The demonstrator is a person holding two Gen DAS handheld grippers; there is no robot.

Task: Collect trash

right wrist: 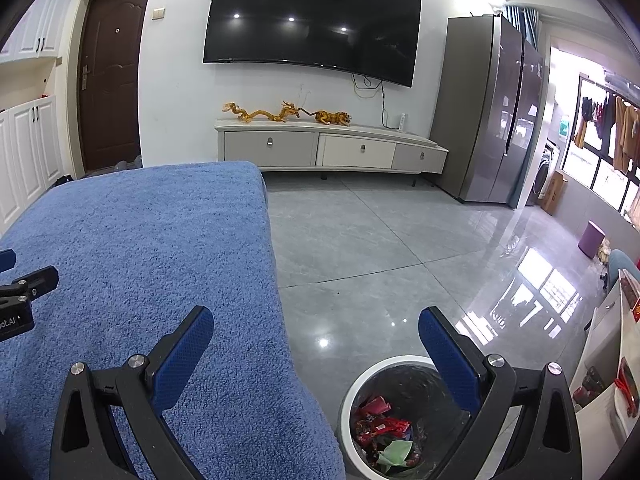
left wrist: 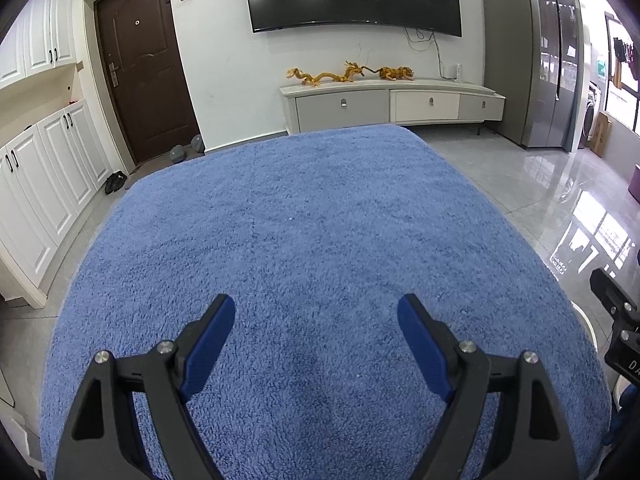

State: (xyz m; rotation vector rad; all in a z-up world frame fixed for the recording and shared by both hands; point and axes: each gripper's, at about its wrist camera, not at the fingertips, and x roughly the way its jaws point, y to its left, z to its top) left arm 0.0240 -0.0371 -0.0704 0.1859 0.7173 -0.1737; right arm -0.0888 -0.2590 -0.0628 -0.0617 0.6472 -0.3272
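Note:
My left gripper is open and empty above a table covered by a blue fluffy cloth. My right gripper is open and empty, over the cloth's right edge and a round white trash bin on the floor. The bin holds red wrappers and a green paper. No trash shows on the cloth. The right gripper's body shows at the right edge of the left wrist view. The left gripper's body shows at the left edge of the right wrist view.
A grey tiled floor lies right of the table. A white TV cabinet with dragon figures stands under a wall TV. A grey fridge is at the right, a brown door and white cupboards at the left.

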